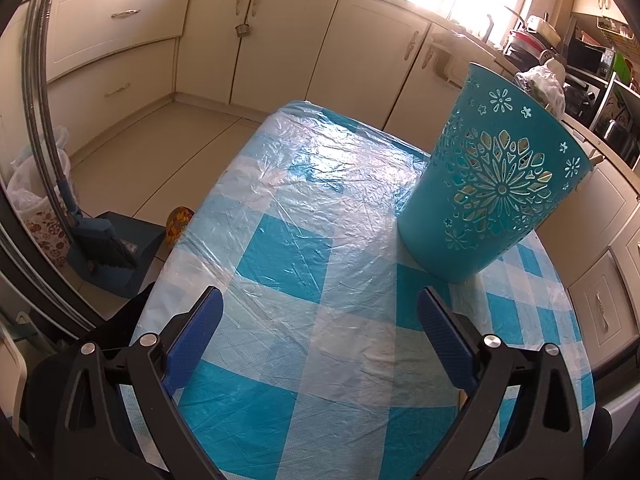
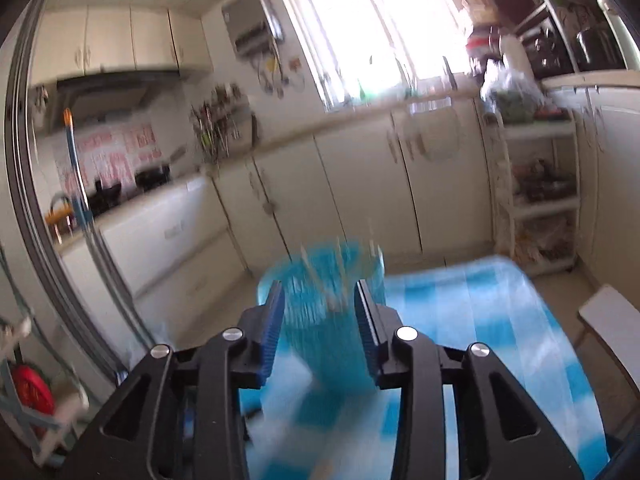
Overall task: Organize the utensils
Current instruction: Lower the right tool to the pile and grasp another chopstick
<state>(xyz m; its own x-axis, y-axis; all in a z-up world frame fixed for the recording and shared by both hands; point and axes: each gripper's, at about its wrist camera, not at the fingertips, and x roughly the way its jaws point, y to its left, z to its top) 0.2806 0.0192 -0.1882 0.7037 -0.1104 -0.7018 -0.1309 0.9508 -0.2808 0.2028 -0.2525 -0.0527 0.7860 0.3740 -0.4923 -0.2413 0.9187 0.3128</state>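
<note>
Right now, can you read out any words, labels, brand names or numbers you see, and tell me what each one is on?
None can be read.
Teal holder: only cut-out flower and star patterns, no lettering.
Red and white wall sheets behind the stove: marks that may be print, too blurred to read.
Appliances on the shelves: any labels are too small to make out.

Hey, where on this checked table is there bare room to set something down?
Free: the checked tablecloth from the open left gripper to the far edge, left of the teal holder. Crowded: the right side, where the holder stands.
</note>
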